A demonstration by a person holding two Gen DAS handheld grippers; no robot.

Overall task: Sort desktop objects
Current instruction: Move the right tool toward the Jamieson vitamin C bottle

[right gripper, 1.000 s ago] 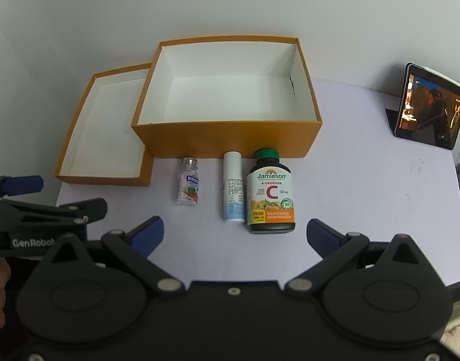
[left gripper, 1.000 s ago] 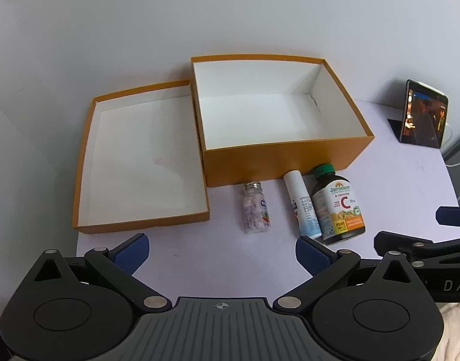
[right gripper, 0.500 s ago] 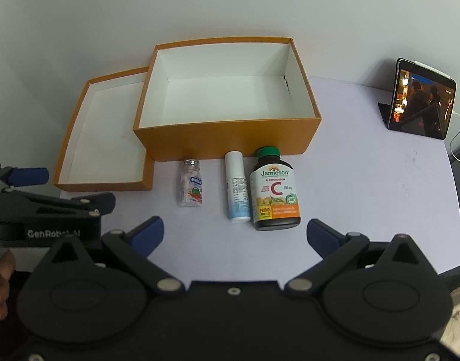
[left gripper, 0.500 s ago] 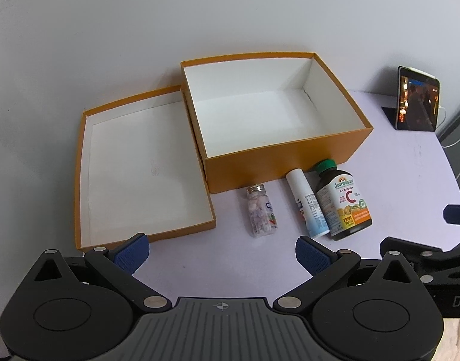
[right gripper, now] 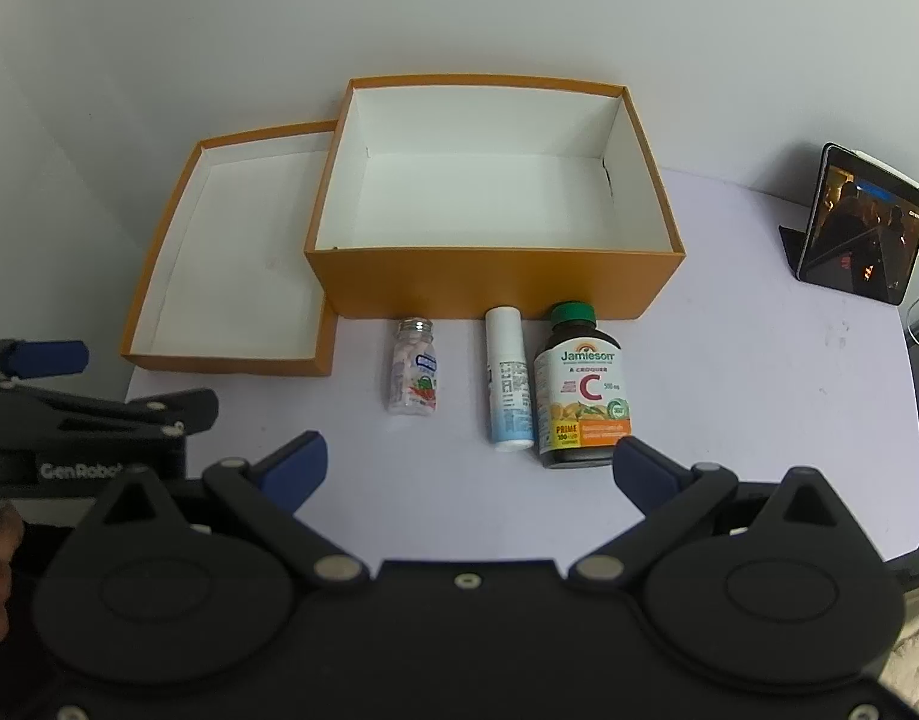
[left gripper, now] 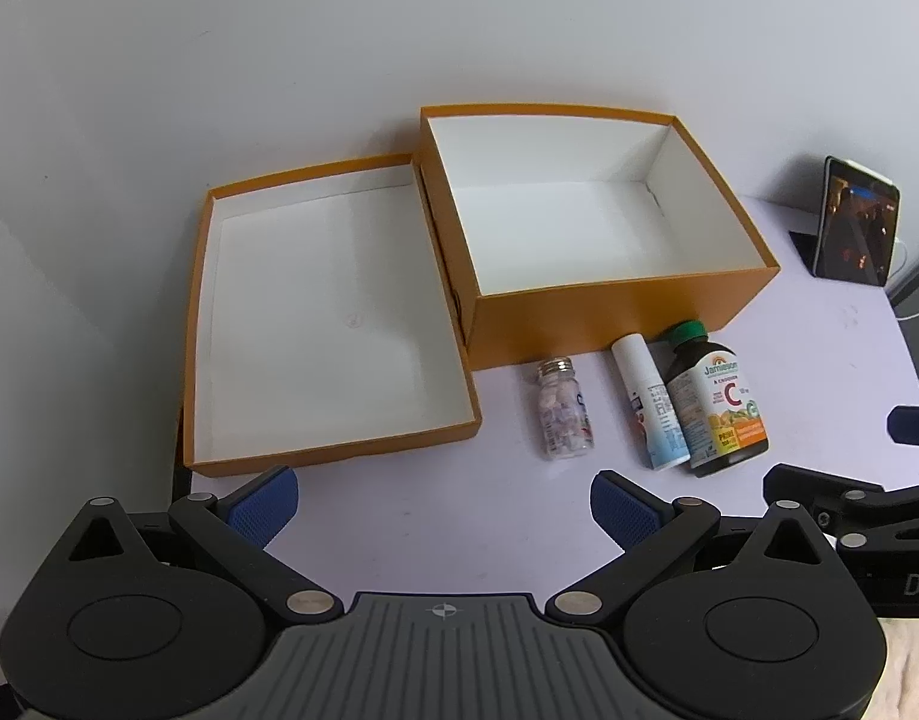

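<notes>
Orange box [right gripper: 495, 285] and lid [right gripper: 228, 363] hold nothing.

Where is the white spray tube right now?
In the right wrist view, the white spray tube lies on the table between the clear pill bottle and vitamin C bottle.

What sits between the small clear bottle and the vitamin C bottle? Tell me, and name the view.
A white spray tube lies between the small clear bottle and the vitamin C bottle, close beside the latter. The right wrist view shows it best.

Lit tablet [right gripper: 861, 227] propped on stand, white cable [right gripper: 918, 306] beside it, white wall [right gripper: 459, 6]
</notes>
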